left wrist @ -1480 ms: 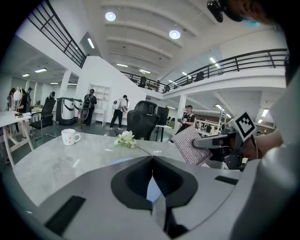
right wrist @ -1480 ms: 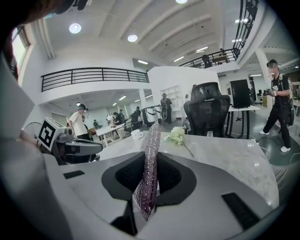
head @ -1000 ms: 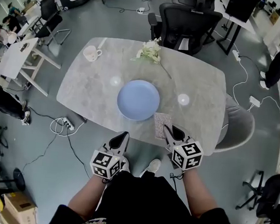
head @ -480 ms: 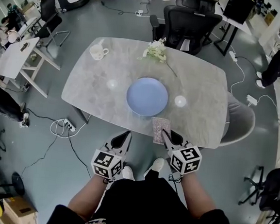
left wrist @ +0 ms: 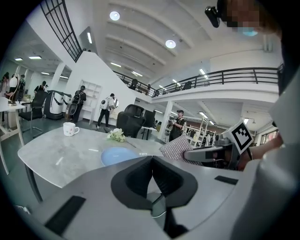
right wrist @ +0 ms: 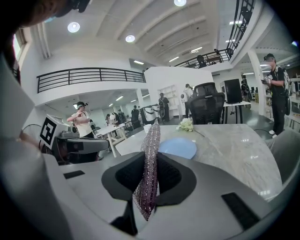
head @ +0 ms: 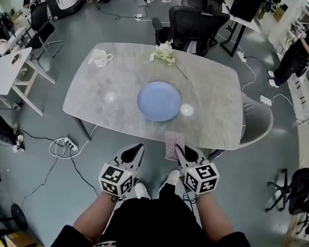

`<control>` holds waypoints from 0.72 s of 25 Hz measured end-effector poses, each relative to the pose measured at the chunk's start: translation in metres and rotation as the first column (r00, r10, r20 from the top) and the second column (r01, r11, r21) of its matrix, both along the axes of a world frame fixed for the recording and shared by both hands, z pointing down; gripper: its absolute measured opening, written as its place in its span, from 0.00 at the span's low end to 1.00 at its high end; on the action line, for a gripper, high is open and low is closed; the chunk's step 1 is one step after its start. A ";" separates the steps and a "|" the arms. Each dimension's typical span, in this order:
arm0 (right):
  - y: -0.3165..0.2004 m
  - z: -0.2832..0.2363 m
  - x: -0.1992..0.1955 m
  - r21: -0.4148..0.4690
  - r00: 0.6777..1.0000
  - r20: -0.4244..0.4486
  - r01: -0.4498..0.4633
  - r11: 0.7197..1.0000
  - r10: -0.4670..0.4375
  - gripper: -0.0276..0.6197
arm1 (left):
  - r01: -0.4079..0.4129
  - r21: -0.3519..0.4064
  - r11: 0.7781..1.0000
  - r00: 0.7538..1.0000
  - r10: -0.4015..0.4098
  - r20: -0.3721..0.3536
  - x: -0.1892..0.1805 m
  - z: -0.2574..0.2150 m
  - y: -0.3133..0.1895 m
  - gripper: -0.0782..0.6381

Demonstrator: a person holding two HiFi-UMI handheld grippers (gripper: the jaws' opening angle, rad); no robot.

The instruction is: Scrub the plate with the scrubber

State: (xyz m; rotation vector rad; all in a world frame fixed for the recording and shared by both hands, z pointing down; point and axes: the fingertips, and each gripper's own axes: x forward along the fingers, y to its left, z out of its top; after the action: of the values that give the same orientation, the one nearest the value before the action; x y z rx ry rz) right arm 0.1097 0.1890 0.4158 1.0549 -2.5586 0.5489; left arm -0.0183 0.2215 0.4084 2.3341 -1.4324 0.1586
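Marble table (head: 216, 99) with plate (head: 159, 101) on grey office floor (head: 286, 153); left tongs (head: 136, 148) clenched, right tongs (head: 180, 148) grasping scrubber (head: 172, 144).

1. Bright, even indoor light from round ceiling lamps (left wrist: 170, 43)
2. Their glare spots dot the glossy surface (head: 216, 99)
3. Fisheye bending and dark corners in both gripper views; head view sharp

The grey bench (head: 210, 98) carries a white mug (head: 99, 58) near its far left corner and white flowers (head: 163, 54) by its far edge. A black office chair (head: 191, 21) stands beyond it, a grey chair (head: 255, 121) at its right end.
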 end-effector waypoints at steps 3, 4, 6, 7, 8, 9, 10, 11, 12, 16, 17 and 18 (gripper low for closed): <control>0.014 0.001 0.001 0.001 1.000 0.001 -0.022 1.000 0.022 0.15 | -0.027 0.003 1.000 1.000 0.027 -0.002 0.002 0.000 0.010 0.13; 0.019 0.002 0.001 0.001 1.000 0.002 -0.029 1.000 0.029 0.15 | -0.034 0.003 0.999 0.999 0.034 -0.001 0.003 0.001 0.014 0.13; 0.027 0.003 0.001 -0.001 0.999 0.005 -0.039 0.999 0.039 0.15 | -0.047 0.002 0.999 0.999 0.047 0.001 0.004 0.001 0.021 0.13; 0.031 0.003 0.001 -0.001 0.999 0.006 -0.043 0.999 0.043 0.15 | -0.052 0.003 0.999 0.999 0.052 0.001 0.004 0.002 0.024 0.13; 0.034 0.003 0.001 -0.001 0.999 0.006 -0.045 0.999 0.045 0.15 | -0.056 0.003 0.998 0.998 0.056 0.002 0.004 0.001 0.026 0.13; 0.037 0.004 0.000 -0.002 0.999 0.007 -0.047 0.999 0.047 0.15 | -0.060 0.003 0.998 0.998 0.060 0.002 0.003 0.001 0.028 0.13; 0.039 0.004 -0.001 -0.002 0.999 0.006 -0.048 0.999 0.048 0.15 | -0.062 0.004 0.998 0.998 0.062 0.003 0.003 0.001 0.029 0.13; 0.041 0.005 -0.001 -0.002 0.999 0.006 -0.049 0.999 0.049 0.15 | -0.062 0.004 0.998 0.998 0.062 0.003 0.002 0.001 0.030 0.13; 0.042 0.005 -0.002 -0.001 0.999 0.005 -0.049 0.999 0.049 0.15 | -0.062 0.005 0.998 0.998 0.062 0.002 0.001 0.002 0.031 0.13; 0.045 0.006 -0.005 0.000 0.999 0.005 -0.051 0.999 0.051 0.15 | -0.067 0.006 0.998 0.998 0.067 0.000 0.000 0.001 0.034 0.13; 0.046 0.006 -0.006 0.000 0.999 0.004 -0.050 0.999 0.050 0.15 | -0.069 0.005 0.998 0.998 0.069 0.001 -0.001 0.001 0.035 0.13; 0.046 0.006 -0.007 0.000 0.999 0.002 -0.049 0.999 0.049 0.15 | -0.069 0.004 0.998 0.998 0.069 0.001 -0.001 0.001 0.036 0.13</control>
State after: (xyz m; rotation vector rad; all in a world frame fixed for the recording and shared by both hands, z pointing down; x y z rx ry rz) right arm 0.1026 0.2352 0.4216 1.1206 -2.5404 0.5630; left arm -0.0196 0.2574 0.4093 2.3886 -1.3540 0.1755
